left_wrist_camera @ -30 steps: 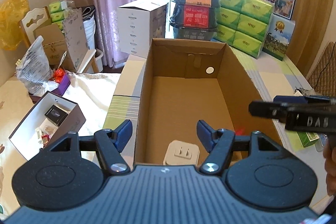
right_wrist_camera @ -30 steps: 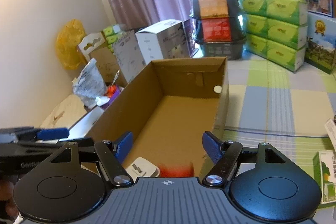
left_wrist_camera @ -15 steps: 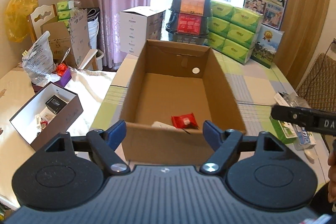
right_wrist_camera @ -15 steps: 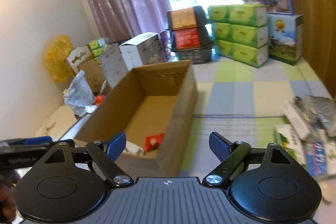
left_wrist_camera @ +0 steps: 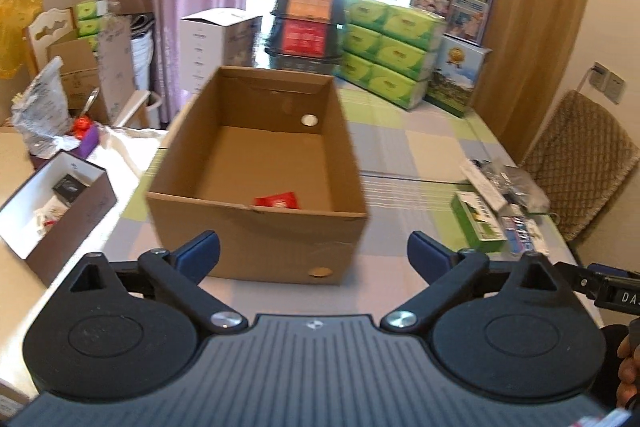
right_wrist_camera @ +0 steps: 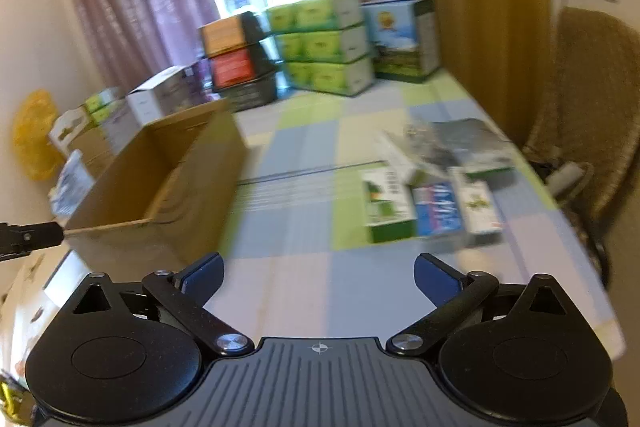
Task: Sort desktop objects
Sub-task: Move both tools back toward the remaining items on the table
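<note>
We are listing both claws, left claw point(left_wrist_camera: 314, 253) and right claw point(right_wrist_camera: 318, 273), as spread and carrying nothing. Green-and-white cardboard carton point(right_wrist_camera: 386, 209) is lying mid-right on the checked tabletop point(right_wrist_camera: 304, 143), beside the brown cardboard box point(right_wrist_camera: 160, 183); likely light and stiff, best gripped across its narrow sides.

The open box point(left_wrist_camera: 256, 227) is plain brown corrugated cardboard, matt and a little creased, and it sits on a checked woven cloth point(left_wrist_camera: 400, 155) with a soft, dull surface. The red packet point(left_wrist_camera: 277, 201) inside it looks like glossy foil. The left gripper point(left_wrist_camera: 313, 253) is matt black plastic with ribbed grey housing, shiny metal pivot screws and smooth blue pads point(left_wrist_camera: 198, 253); the chair point(right_wrist_camera: 592, 99) is rough woven wicker.
</note>
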A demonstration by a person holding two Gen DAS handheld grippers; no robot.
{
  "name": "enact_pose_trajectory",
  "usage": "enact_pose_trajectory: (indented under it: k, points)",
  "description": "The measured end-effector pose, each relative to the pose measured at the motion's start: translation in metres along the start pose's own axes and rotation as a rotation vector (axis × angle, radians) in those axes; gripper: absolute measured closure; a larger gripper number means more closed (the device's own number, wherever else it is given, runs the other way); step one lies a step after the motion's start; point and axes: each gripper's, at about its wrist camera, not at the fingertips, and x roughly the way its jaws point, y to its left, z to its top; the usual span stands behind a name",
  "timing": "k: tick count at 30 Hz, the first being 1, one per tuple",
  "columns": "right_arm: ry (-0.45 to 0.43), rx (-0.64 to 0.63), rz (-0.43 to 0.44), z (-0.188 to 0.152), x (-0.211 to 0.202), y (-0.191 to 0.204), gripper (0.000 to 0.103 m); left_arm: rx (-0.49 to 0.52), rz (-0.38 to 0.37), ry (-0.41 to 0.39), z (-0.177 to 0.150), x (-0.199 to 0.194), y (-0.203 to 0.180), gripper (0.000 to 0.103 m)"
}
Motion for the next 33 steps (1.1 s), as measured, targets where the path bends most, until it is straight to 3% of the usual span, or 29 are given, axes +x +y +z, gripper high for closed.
enact_pose_trajectory:
  k: [9, 18, 23, 25, 33]
  points:
    - [-0.034, 0.029, -0.093, -0.006, -0.02, -0.04, 0.002, 0.099, -0.087, 0.026, -0.005, 0.014, -0.062, 0.002]
    - [-0.066, 0.015, -0.157, -0.013, -0.018, -0.071, 0.002, 0.165, -0.126, 0.054, -0.007, 0.046, -0.11, 0.002]
    - [-0.051, -0.017, -0.146, -0.012, 0.001, -0.084, 0.004, 0.198, -0.156, 0.07, -0.007, 0.07, -0.138, 0.002]
    - [-0.047, -0.049, -0.148, -0.008, 0.01, -0.086, 0.011, 0.216, -0.163, 0.075, -0.007, 0.082, -0.148, 0.002]
    - [0.013, -0.106, -0.12, 0.002, 0.068, -0.103, 0.023, 0.265, -0.154, 0.117, -0.009, 0.142, -0.176, 0.002]
